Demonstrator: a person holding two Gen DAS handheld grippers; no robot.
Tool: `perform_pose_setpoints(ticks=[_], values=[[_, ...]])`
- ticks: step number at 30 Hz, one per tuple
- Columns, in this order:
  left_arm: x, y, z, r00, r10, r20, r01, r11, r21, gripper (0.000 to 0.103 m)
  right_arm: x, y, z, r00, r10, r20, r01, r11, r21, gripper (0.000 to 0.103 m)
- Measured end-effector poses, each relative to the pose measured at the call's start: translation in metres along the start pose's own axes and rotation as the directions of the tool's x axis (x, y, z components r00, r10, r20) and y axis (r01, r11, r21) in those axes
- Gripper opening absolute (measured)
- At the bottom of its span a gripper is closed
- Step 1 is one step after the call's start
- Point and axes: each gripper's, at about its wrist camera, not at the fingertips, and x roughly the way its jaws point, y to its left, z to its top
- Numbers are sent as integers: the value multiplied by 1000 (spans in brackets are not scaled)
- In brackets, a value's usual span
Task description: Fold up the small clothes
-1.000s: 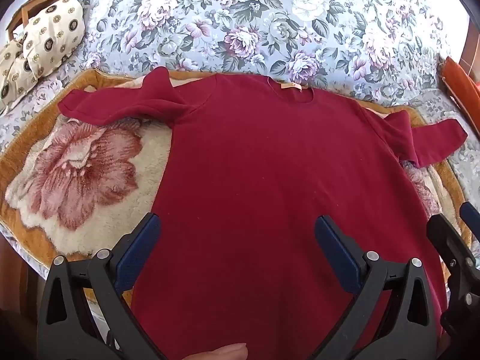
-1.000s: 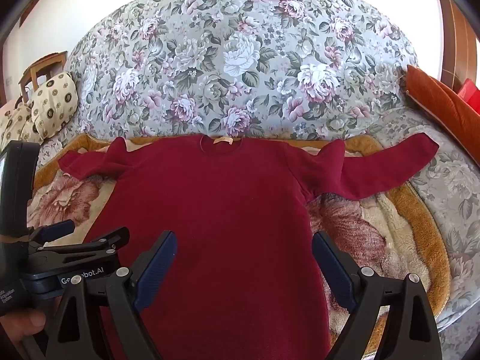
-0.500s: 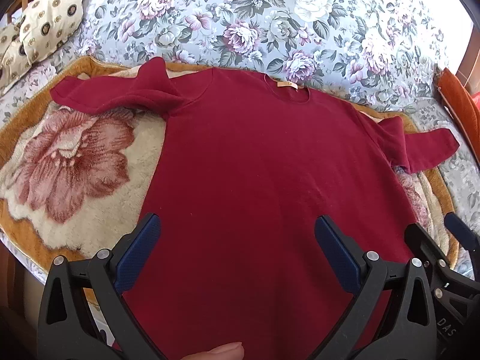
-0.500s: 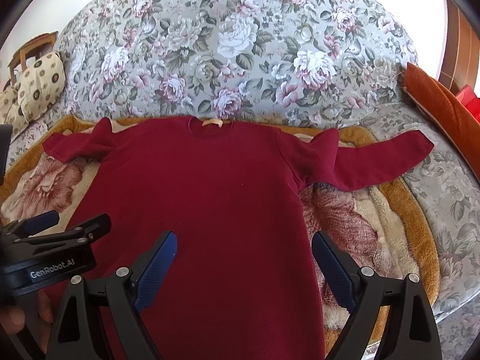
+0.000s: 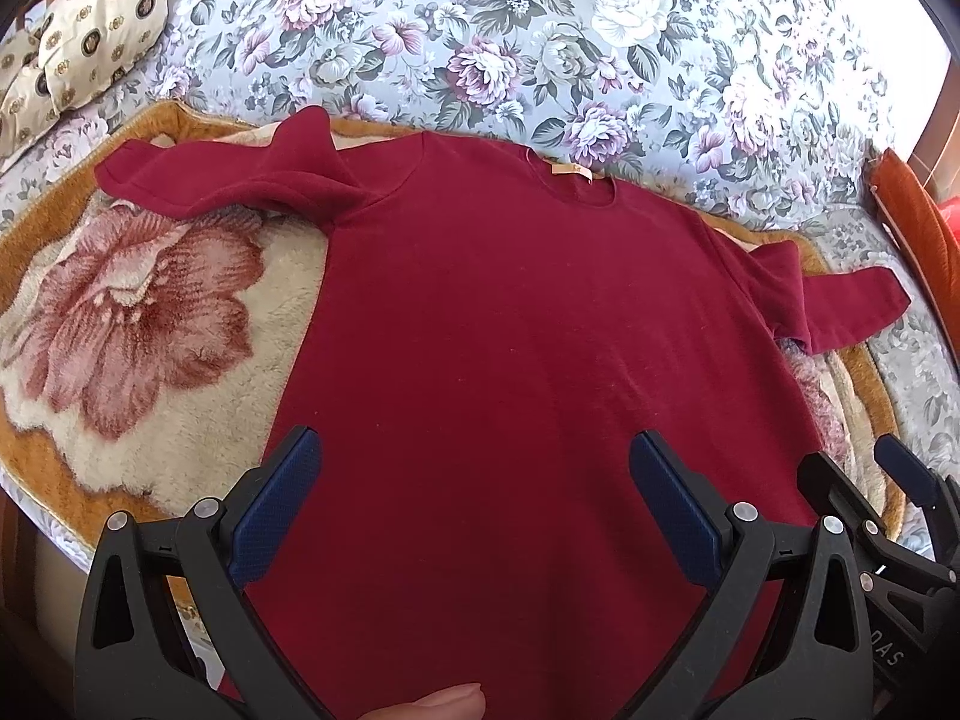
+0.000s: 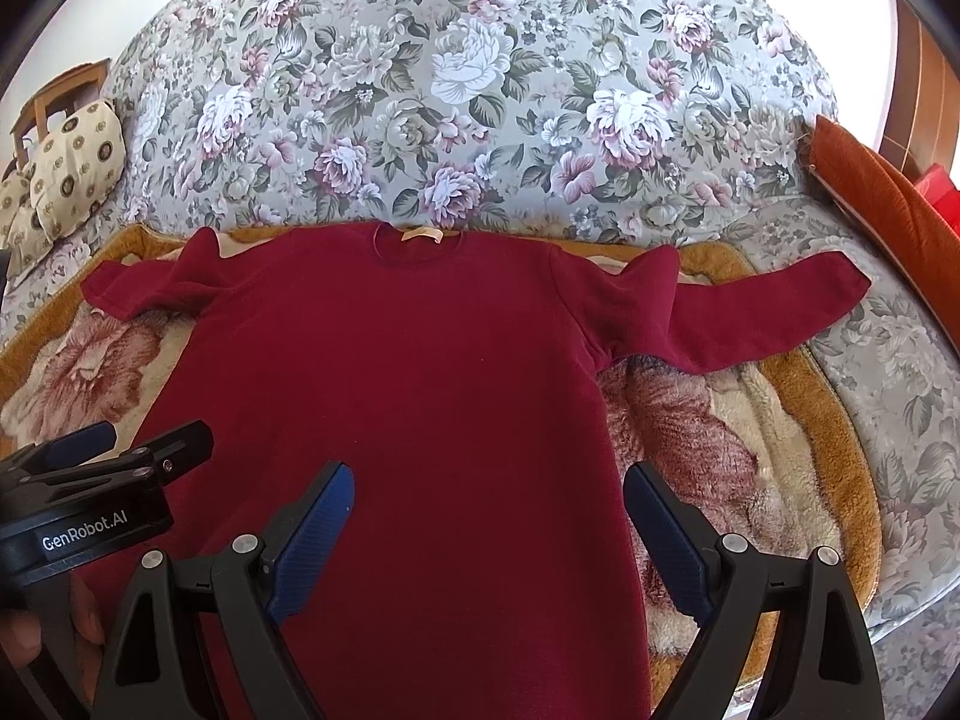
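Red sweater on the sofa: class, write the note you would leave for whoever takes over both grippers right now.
Left gripper: open, empty, above the lower body of the red sweater.
Right gripper: open, empty, beside it over the sweater's lower right part.
The sweater lies spread, neck away from you, on the fleece blanket on the floral sofa; both sleeves out sideways, bunched near the shoulders.
Done: laid out.
Left: every fold; sleeves in first, probably.

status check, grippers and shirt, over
Left gripper open, right gripper open, both empty above the hem. Red shirt flat on blanket, sleeves out, unfolded. Nothing in the way.
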Motion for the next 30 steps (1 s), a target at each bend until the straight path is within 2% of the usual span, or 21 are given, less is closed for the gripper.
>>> perform_pose_setpoints(ticks=[9,15,23,30], values=[[-1,1,1,1000,-21,-2,21,1000,-11,103,0,0,1,1000,0,-1,0,1000,-1,90],[-2,-1,1,998,-70,-3,70,998,10,103,1,0,0,1000,9,-5,-9,1000,0,90],[6,11,1,993,-104,-53,101,993,-65,103,1,0,1,1000,12,-10,-12,1000,-1,90],[6,10,0,993,-107,-58,103,993,-61,103,1,0,1,1000,12,-15,-12,1000,-3,90]])
